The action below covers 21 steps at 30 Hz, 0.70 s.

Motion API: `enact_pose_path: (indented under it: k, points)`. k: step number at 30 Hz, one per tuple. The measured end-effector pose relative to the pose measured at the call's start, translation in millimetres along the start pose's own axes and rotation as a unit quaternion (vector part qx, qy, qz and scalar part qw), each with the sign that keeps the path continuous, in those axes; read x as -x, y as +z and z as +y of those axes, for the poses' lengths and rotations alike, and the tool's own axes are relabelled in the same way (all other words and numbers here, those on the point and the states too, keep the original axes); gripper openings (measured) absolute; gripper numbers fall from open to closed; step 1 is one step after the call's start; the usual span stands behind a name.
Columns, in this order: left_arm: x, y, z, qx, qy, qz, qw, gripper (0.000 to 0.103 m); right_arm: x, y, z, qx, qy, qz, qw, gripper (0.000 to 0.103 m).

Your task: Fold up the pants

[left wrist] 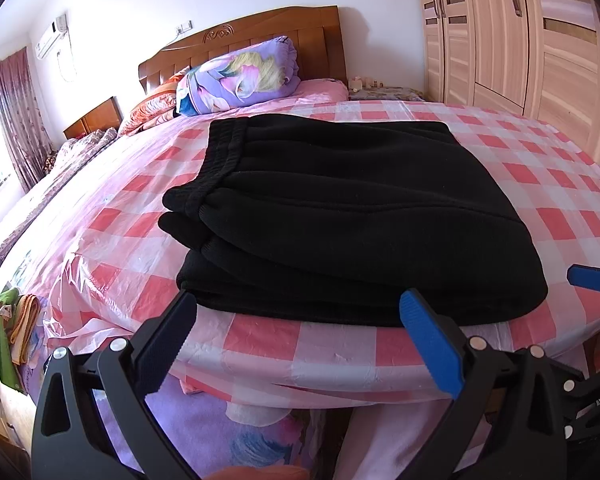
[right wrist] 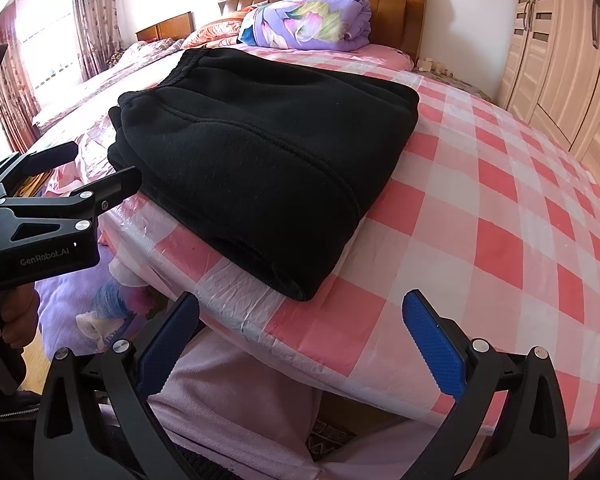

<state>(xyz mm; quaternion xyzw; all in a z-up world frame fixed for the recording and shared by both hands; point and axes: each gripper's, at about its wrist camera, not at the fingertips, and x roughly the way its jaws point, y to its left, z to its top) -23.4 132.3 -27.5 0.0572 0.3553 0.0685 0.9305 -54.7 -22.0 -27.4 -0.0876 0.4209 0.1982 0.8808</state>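
The black pants (left wrist: 340, 216) lie folded in a thick stack on the pink checked sheet (left wrist: 540, 184), near the bed's front edge, waistband to the far left. My left gripper (left wrist: 300, 312) is open and empty, just in front of the stack's near edge. In the right wrist view the pants (right wrist: 260, 160) sit ahead and left. My right gripper (right wrist: 304, 316) is open and empty, just off the stack's near right corner, over the bed edge. The left gripper (right wrist: 96, 164) shows at the left beside the stack, and the right gripper's blue fingertip (left wrist: 592, 276) shows at the right edge.
A rolled purple floral quilt (left wrist: 240, 76) and pillows lie by the wooden headboard (left wrist: 260, 28). A wardrobe (left wrist: 520, 32) stands at the right. A second bed (left wrist: 40, 184) and curtains are at the left. The person's legs in pink trousers (right wrist: 240, 400) are below the bed edge.
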Motion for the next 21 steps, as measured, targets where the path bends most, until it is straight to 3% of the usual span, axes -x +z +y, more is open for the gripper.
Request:
enact_pose_path:
  k: [21]
  points:
    - [-3, 0, 9, 0.018, -0.001, 0.010, 0.9998, 0.102, 4, -1, -11, -0.023, -0.004, -0.010, 1.000, 0.099]
